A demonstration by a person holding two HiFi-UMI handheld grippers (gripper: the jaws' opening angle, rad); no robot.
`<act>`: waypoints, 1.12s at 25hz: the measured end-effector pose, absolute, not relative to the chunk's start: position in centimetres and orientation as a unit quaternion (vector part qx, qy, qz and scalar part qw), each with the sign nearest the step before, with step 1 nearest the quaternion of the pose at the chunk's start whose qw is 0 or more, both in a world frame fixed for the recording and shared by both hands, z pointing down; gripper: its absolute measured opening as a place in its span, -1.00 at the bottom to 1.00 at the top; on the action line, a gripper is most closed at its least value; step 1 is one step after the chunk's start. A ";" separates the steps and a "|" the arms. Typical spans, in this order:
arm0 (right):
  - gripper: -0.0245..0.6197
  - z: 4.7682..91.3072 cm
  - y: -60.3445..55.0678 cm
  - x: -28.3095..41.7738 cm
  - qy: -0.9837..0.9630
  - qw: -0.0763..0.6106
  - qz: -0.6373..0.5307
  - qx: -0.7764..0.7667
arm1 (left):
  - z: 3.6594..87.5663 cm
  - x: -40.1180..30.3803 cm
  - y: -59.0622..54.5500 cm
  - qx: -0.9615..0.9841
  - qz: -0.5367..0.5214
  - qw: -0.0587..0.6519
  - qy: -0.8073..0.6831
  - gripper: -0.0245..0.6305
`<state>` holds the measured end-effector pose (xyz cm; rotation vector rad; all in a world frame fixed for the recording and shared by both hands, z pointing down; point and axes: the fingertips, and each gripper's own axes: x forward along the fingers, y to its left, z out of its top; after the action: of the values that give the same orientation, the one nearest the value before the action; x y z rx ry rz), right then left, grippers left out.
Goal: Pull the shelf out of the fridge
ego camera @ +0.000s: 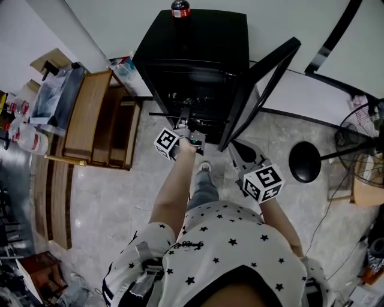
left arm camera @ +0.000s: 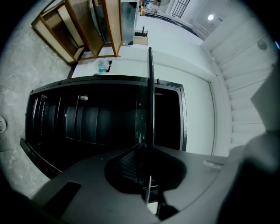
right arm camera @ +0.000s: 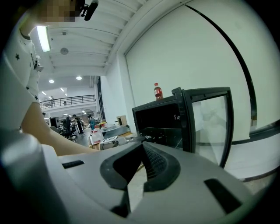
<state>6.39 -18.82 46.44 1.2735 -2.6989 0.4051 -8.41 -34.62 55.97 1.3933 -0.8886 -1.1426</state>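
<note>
Shirt [ego camera: 228,240]: white with black stars; the small chest print is too small to read.
Right gripper [right arm camera: 141,148]: jaws pressed together with nothing between them; it hangs low by the open door's free edge.
Left gripper [left arm camera: 145,153]: jaws nearly closed, clamped on the shelf's front edge.
Shelf [left arm camera: 150,96]: thin glass pane, seen edge-on; its front edge seems to stand a little out of the fridge's mouth.
Fridge [ego camera: 198,42]: small and black, on the floor against the wall.
Door [ego camera: 264,84]: glass-paned, swung open to the right.
Bottle [ego camera: 180,8]: on the fridge's top at its rear edge; red label, writing unreadable.
Floor [ego camera: 120,198]: pale marbled tile.
Room: wooden rack [ego camera: 90,114] left of the fridge, fan [ego camera: 366,132] at right.
</note>
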 end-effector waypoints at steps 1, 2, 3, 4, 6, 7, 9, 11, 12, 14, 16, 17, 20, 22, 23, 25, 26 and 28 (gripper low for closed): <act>-0.94 46.5 -18.9 6.4 -0.894 0.065 0.133 0.424 | 56.0 -8.4 -34.4 0.585 -0.481 0.536 -0.372 -0.85; -0.94 46.6 -19.1 6.4 -0.893 0.064 0.132 0.426 | 55.9 -8.5 -34.2 0.586 -0.482 0.536 -0.372 -0.85; -0.94 46.7 -19.2 6.3 -0.892 0.063 0.132 0.428 | 55.9 -8.5 -34.0 0.586 -0.482 0.535 -0.371 -0.85; -0.94 46.8 -19.3 6.2 -0.891 0.061 0.132 0.430 | 55.9 -8.6 -33.8 0.586 -0.483 0.535 -0.370 -0.85; -0.94 47.0 -19.7 5.9 -0.891 0.060 0.130 0.432 | 55.9 -8.7 -33.6 0.585 -0.484 0.536 -0.369 -0.85; -0.94 47.1 -19.8 5.8 -0.890 0.060 0.128 0.433 | 55.9 -8.7 -33.6 0.585 -0.485 0.537 -0.368 -0.85; -0.94 47.4 -19.9 5.6 -0.890 0.062 0.127 0.435 | 55.8 -8.7 -33.4 0.586 -0.484 0.537 -0.366 -0.85; -0.94 47.6 -19.8 5.5 -0.888 0.062 0.129 0.436 | 55.8 -8.8 -33.3 0.588 -0.482 0.536 -0.366 -0.85; -0.94 47.7 -19.8 5.5 -0.888 0.061 0.130 0.437 | 55.9 -8.9 -33.4 0.589 -0.482 0.536 -0.367 -0.85; -0.94 47.7 -19.7 5.5 -0.887 0.060 0.132 0.437 | 56.0 -8.9 -33.3 0.588 -0.483 0.537 -0.365 -0.85; -0.94 47.8 -19.5 5.4 -0.887 0.059 0.134 0.439 | 55.9 -8.9 -33.2 0.587 -0.483 0.539 -0.363 -0.85; -0.94 47.9 -19.5 5.5 -0.886 0.059 0.135 0.440 | 55.9 -8.9 -33.2 0.587 -0.483 0.539 -0.361 -0.85; -0.94 48.0 -19.5 5.7 -0.883 0.058 0.138 0.444 | 56.2 -8.8 -33.2 0.589 -0.482 0.539 -0.362 -0.85; -0.94 48.1 -19.5 5.7 -0.883 0.058 0.139 0.445 | 56.2 -8.6 -33.1 0.589 -0.481 0.541 -0.359 -0.85; -0.94 48.1 -19.4 5.6 -0.882 0.059 0.139 0.446 | 56.2 -8.6 -33.0 0.582 -0.486 0.546 -0.355 -0.85; -0.94 48.1 -19.4 5.5 -0.882 0.058 0.137 0.446 | 56.9 -8.8 -33.0 0.561 -0.501 0.557 -0.353 -0.85; -0.94 48.0 -19.4 5.4 -0.883 0.057 0.135 0.446 | 57.3 -9.0 -32.9 0.554 -0.504 0.558 -0.357 -0.85; -0.94 47.7 -19.3 5.4 -0.885 0.055 0.131 0.444 | 57.8 -9.0 -32.7 0.557 -0.501 0.553 -0.365 -0.85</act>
<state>5.44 -19.29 47.70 1.3473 -2.6867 0.3972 -9.02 -32.71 57.81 1.3170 -0.8627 -1.1840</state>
